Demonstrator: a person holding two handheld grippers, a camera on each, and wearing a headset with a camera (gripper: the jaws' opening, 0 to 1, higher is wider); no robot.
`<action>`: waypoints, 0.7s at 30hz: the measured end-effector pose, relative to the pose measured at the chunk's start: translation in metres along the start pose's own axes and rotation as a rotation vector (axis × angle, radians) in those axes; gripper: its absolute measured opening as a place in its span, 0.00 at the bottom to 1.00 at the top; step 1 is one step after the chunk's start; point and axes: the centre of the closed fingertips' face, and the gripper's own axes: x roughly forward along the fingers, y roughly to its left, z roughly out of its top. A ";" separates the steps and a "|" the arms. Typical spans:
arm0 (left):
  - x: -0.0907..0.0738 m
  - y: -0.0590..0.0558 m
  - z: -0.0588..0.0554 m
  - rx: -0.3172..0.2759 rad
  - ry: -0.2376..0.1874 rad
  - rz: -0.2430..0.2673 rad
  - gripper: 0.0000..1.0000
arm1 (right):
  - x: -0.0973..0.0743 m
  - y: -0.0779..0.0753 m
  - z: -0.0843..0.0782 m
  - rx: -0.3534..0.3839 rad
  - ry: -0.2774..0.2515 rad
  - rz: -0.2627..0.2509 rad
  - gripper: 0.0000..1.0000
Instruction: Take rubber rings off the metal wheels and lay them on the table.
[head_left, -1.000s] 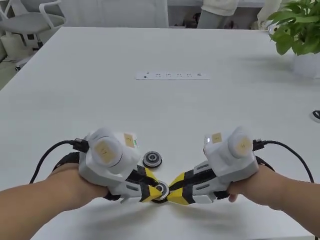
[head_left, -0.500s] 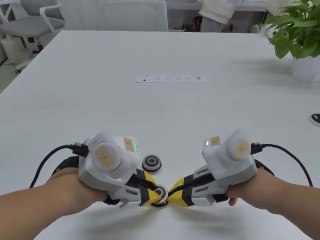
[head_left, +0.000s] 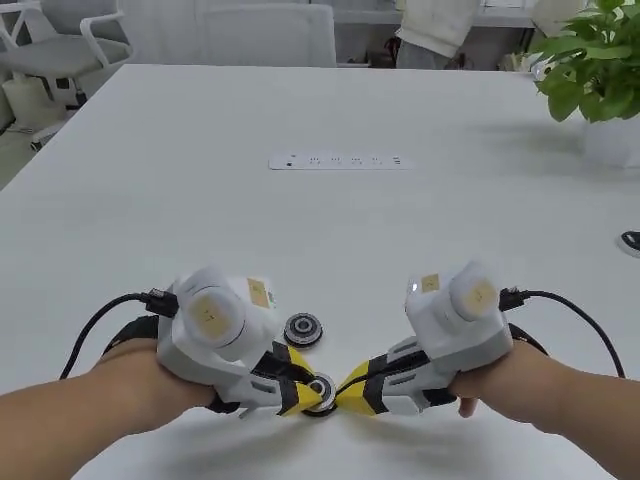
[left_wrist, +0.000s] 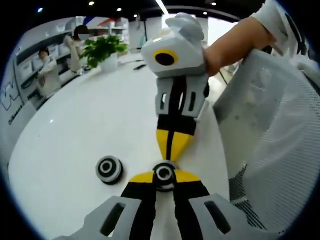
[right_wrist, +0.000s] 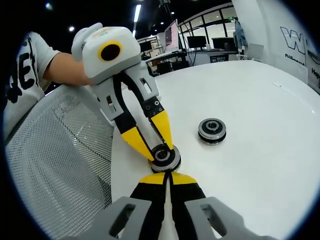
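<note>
A metal wheel (head_left: 320, 388) with a black rubber ring sits low over the white table (head_left: 330, 230) near its front edge. My left gripper (head_left: 306, 394) is shut on it, one yellow-tipped jaw on each side of the wheel (left_wrist: 164, 173). From the opposite side my right gripper (head_left: 346, 392) is shut, and its joined tips touch the wheel's black rim (right_wrist: 165, 156); whether they pinch the ring is hidden. In the left gripper view the right gripper (left_wrist: 169, 152) points down at the wheel. A second wheel (head_left: 303, 329) with its ring on lies flat on the table just behind (right_wrist: 212, 129).
A white power strip (head_left: 340, 161) lies mid-table. A potted plant (head_left: 595, 60) stands at the far right corner and a small dark object (head_left: 631, 240) lies at the right edge. Office chairs (head_left: 60, 40) and a standing person (head_left: 435, 25) are beyond the table. A mesh chair (left_wrist: 270, 150) is close behind the grippers.
The head camera has tipped a little, shifting the picture. Both grippers stay joined at the same wheel, drawn slightly closer to the front edge.
</note>
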 end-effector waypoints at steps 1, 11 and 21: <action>0.000 0.000 0.000 0.000 0.000 0.000 0.12 | 0.000 0.000 0.000 0.007 -0.001 0.000 0.00; 0.000 0.000 0.000 -0.002 0.002 0.001 0.12 | -0.001 -0.001 0.001 0.044 -0.013 0.005 0.00; 0.000 0.000 0.000 -0.004 0.003 0.000 0.12 | -0.002 -0.001 0.001 0.067 -0.023 0.009 0.00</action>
